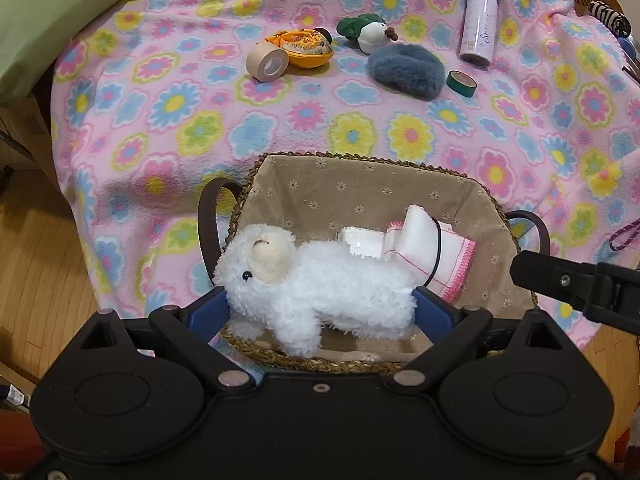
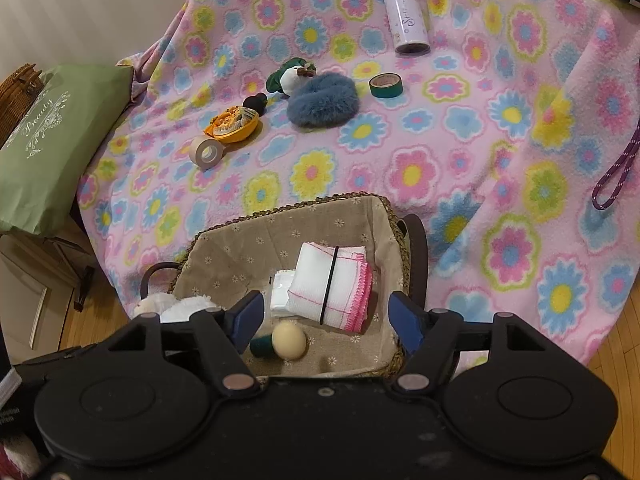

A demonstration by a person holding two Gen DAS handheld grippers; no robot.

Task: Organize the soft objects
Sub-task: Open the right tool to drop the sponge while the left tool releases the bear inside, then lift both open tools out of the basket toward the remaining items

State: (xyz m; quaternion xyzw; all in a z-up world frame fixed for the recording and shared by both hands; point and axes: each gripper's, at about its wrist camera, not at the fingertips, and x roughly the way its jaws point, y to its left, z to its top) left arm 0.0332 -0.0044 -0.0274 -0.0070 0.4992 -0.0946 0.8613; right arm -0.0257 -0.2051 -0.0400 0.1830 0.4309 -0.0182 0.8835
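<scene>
My left gripper (image 1: 320, 306) is shut on a white plush lamb (image 1: 312, 280) and holds it over the near edge of the lined wicker basket (image 1: 360, 184). In the basket lie a rolled white cloth with pink trim (image 1: 432, 252) and a white packet (image 1: 360, 242). My right gripper (image 2: 326, 322) is open and empty over the basket's (image 2: 280, 232) near side, above a cream egg-shaped piece with a green end (image 2: 288, 340). The cloth roll (image 2: 336, 284) lies just beyond it. A blue furry piece (image 1: 406, 70) and a green and white plush (image 1: 366, 32) lie far back on the blanket.
A flowered pink blanket (image 1: 200, 120) covers the table. On it are a beige tape roll (image 1: 266, 64), an orange object (image 1: 308, 48), a green tape roll (image 1: 462, 83) and a purple-capped bottle (image 1: 478, 24). A green bag (image 2: 52, 136) stands at the left. A purple cord (image 2: 616, 176) lies right.
</scene>
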